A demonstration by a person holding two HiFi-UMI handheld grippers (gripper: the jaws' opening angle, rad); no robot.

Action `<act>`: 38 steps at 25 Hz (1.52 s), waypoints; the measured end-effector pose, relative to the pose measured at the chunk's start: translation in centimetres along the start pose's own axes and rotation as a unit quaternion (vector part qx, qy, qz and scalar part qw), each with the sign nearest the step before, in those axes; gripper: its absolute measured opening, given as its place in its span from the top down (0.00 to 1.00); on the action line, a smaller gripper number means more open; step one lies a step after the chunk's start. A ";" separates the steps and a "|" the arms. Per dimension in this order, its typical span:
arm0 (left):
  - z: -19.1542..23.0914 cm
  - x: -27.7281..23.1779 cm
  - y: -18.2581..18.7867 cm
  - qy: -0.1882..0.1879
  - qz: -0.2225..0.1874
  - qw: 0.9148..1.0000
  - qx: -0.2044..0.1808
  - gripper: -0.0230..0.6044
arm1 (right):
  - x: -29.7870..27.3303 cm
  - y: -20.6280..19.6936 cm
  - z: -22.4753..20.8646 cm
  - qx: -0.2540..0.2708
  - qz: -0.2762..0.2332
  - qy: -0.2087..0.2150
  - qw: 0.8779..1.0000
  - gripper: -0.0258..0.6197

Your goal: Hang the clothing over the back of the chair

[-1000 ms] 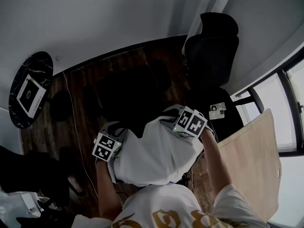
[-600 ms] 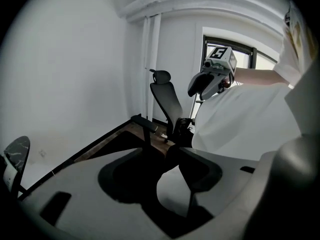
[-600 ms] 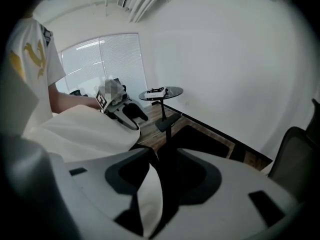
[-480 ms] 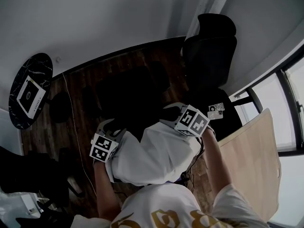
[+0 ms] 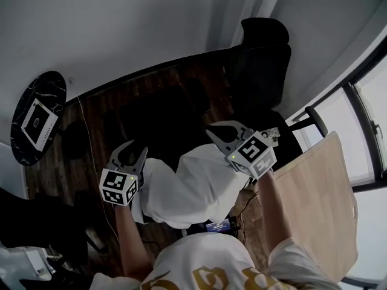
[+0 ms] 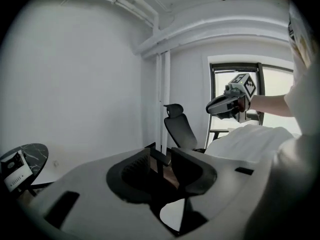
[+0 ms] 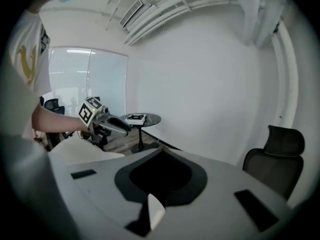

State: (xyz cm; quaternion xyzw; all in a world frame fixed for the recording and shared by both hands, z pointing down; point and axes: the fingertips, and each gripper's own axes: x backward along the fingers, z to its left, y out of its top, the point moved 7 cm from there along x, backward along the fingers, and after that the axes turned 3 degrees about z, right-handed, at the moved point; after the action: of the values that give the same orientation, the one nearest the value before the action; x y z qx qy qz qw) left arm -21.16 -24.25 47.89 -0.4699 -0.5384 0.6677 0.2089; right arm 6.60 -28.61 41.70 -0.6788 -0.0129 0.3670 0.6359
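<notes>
A white piece of clothing (image 5: 193,183) hangs in a bunch between my two grippers, close in front of the person's body. My left gripper (image 5: 130,151) is at its left edge; its jaws are closing, with a bit of white cloth (image 6: 172,215) low between them. At the cloth's right edge my right gripper (image 5: 213,132) is shut, a white corner (image 7: 156,211) pinched in its jaws. The black office chair (image 5: 260,59) with a headrest stands beyond, at the upper right, apart from the cloth. In the left gripper view the chair (image 6: 180,129) shows straight ahead.
A round black side table (image 5: 36,116) with a white box on it stands at the far left by the wall. A light wooden desk (image 5: 320,198) runs along the right, beside the window. Dark wooden floor (image 5: 151,101) lies between me and the chair.
Both grippers have come up together with the white clothing hanging between them. The cloth is lifted higher off the person's lap and the grippers point less steeply down.
</notes>
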 end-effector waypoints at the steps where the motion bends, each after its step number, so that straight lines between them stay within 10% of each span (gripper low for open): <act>1: -0.2 0.6 0.5 0.006 -0.007 1.000 -0.004 0.75 | 0.7 0.4 0.3 -0.006 -0.015 -0.017 1.000 0.94; 4: -0.9 2.6 1.5 0.037 -0.037 0.998 -0.017 0.91 | 2.8 0.9 1.8 -0.027 -0.061 -0.055 0.996 0.94; 12: -5.0 7.8 1.5 0.048 -0.071 0.996 -0.032 0.93 | 8.3 -0.2 6.8 -0.082 -0.148 -0.121 0.978 0.94; 38: -14.5 16.8 -1.5 0.012 -0.106 0.994 0.031 0.93 | 13.4 -2.3 22.9 -0.108 -0.140 -0.217 0.960 0.94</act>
State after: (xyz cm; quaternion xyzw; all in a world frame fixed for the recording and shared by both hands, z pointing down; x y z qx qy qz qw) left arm -17.08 -2.95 42.82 -0.4112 -0.5616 0.6527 0.2991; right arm 5.57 -2.12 39.02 -0.6387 -0.2851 0.4090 0.5861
